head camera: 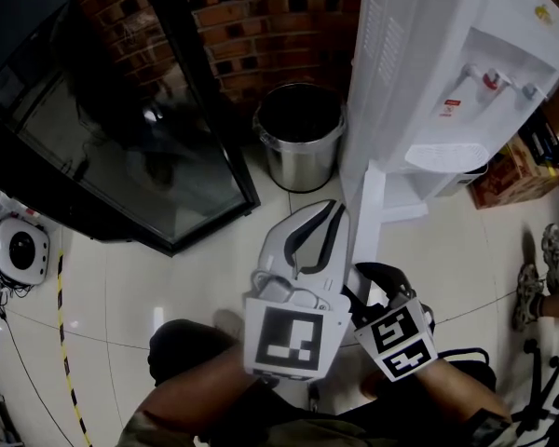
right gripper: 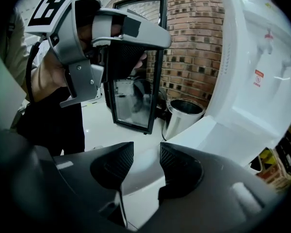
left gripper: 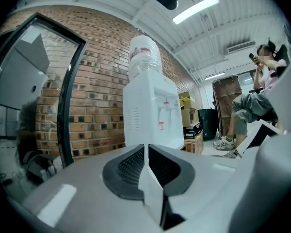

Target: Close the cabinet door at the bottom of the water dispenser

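Both near cabinet door [head camera: 367, 217]: L claw [left gripper: 146, 152] clenched, empty; R claw [right gripper: 141, 160] released.

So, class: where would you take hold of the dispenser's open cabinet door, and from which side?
Probably the cabinet door at its free edge: it is a thin panel swung out from the water dispenser, so pinch that edge, coming from the front.

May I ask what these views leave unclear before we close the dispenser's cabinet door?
Cabinet interior: head view, covered by the front of the water dispenser.
Jaws of the right gripper: head view, beneath its marker cube and the left gripper.
Contact: right gripper view shows the cabinet door beyond the open jaws; touching or apart, unclear.
Print on the red label: too small in every view.
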`<state>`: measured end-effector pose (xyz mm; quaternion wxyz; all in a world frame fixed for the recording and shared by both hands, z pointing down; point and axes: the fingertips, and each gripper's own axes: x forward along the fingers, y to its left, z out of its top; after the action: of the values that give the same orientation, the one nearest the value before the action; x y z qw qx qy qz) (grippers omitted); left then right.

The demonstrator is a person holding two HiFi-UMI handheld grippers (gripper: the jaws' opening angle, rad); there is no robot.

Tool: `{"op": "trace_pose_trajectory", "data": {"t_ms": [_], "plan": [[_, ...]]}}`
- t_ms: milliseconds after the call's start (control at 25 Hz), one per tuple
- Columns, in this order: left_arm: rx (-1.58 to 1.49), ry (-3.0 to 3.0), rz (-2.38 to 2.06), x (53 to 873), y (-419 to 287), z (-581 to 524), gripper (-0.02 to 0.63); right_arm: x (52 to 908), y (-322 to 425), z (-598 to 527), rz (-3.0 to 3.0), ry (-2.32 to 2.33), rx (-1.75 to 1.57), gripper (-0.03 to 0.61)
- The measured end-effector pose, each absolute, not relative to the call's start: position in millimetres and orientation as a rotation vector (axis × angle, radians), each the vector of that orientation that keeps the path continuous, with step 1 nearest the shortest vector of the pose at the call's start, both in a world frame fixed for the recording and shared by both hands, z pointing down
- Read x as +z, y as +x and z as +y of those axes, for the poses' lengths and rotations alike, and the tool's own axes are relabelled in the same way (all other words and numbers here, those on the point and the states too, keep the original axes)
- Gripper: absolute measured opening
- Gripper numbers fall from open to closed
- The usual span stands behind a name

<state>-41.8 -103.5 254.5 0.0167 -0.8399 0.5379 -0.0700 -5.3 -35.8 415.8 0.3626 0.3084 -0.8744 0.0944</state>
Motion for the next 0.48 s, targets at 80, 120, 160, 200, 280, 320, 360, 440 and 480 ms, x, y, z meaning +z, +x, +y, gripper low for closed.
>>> {"op": "trace_pose_trajectory", "data": {"t_ms": [80, 120, 160, 200, 280, 320, 360, 440, 480], "plan": [[-0.217, -2.622, 1.660, 254.5, -34.5, -103.7, 0.028, 416.1, 3.5, -34.8, -2.236, 0.797, 0.264, 0.168], [-0.212, -2.628, 1.650, 253.4, -30.3, -103.6, 0.027, 416.2, 8.7, -34.5, -2.226, 0.804, 0.267, 0.167], [-0.206, -2.633, 1.638, 251.7, -25.5, -103.5, 0.026, 416.3, 14.5, -34.3, -2.214, 0.815, 0.267, 0.167], [-0.199, -2.638, 1.622, 250.1, -20.3, -103.2, 0.027, 416.5, 20.7, -34.2, -2.203, 0.829, 0.267, 0.165], [-0.191, -2.651, 1.590, 249.1, -8.5, -103.0, 0.026, 417.1, 33.9, -34.7, -2.182, 0.859, 0.276, 0.163], [-0.193, -2.657, 1.575, 250.2, -2.4, -103.3, 0.026, 417.4, 40.5, -35.5, -2.173, 0.871, 0.288, 0.161], [-0.198, -2.664, 1.564, 252.0, 3.3, -103.9, 0.026, 417.7, 46.6, -36.5, -2.165, 0.882, 0.302, 0.157], [-0.207, -2.681, 1.543, 254.9, 14.3, -104.8, 0.026, 417.5, 57.7, -38.5, -2.149, 0.898, 0.324, 0.143], [-0.209, -2.688, 1.529, 255.0, 19.6, -105.0, 0.026, 417.0, 63.2, -39.5, -2.140, 0.906, 0.327, 0.139]]}}
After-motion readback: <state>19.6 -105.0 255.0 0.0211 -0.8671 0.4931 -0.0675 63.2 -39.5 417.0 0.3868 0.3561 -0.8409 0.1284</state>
